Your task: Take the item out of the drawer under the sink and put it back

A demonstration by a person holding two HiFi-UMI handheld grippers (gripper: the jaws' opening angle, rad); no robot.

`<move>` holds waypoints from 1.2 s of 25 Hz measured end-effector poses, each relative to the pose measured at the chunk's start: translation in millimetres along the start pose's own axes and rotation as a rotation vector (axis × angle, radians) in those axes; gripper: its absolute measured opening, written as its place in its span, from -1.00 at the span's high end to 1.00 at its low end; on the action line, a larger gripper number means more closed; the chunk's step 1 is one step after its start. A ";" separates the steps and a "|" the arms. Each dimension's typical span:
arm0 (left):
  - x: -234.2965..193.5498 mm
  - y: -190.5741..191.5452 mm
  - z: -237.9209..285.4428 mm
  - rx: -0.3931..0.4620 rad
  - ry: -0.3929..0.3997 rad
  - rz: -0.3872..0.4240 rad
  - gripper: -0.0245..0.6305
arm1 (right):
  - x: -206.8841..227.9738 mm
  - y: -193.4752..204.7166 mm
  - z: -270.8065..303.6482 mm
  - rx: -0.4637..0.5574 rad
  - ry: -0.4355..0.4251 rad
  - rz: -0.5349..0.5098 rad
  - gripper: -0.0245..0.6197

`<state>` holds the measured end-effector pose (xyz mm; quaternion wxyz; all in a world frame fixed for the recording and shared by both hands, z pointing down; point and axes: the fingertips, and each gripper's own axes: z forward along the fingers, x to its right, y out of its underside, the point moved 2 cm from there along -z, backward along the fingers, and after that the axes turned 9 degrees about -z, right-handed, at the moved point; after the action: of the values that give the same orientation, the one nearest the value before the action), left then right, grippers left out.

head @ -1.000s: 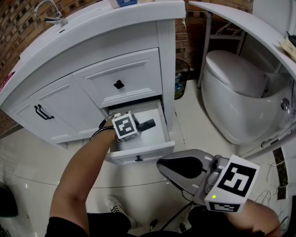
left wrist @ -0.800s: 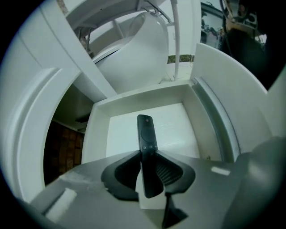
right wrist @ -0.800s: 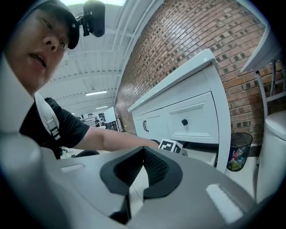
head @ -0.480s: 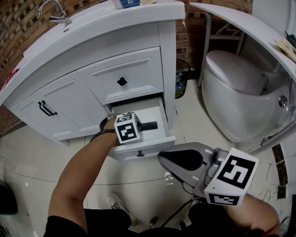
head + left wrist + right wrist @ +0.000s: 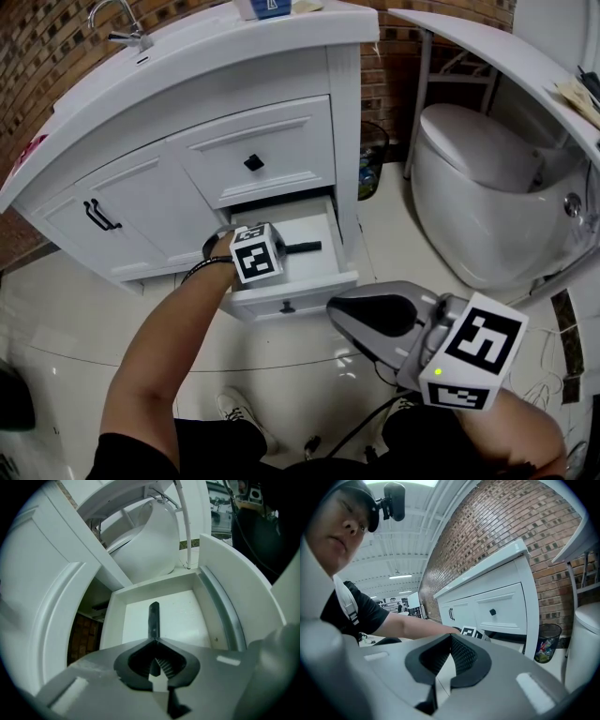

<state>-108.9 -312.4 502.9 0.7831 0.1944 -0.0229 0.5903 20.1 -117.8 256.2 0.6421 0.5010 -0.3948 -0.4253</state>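
Just closed jaws of left gripper onto near end of slim black bar in drawer. Likely light, stiff, smooth; better held mid-shaft to stop pivoting.

a white toilet stands right of the vanity with its lid down. between the two, against the brick wall, sits a dark mesh waste bin holding what looks like coloured wrappers. a blue box rests on the counter top. the closed upper drawer front has a black knob, and the cabinet doors to its left carry black bar handles. thin wires lie on the glossy pale floor, and a white shoe shows low down.
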 end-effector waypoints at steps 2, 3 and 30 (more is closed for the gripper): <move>1.7 -5.3 0.9 0.009 0.034 -0.009 0.65 | -0.1 0.6 0.2 -0.002 -0.002 0.000 0.90; 2.4 -6.2 2.6 0.008 0.046 -0.013 0.52 | -0.4 0.9 0.4 -0.003 -0.004 0.001 0.90; 9.3 -5.9 32.8 -0.074 0.342 -0.069 0.29 | 5.4 7.5 6.6 -0.006 -0.051 0.052 0.90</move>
<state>-94.2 -316.1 534.0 0.8020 0.0627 0.0957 0.5863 16.8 -123.9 265.2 0.6443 0.4775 -0.4226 -0.4222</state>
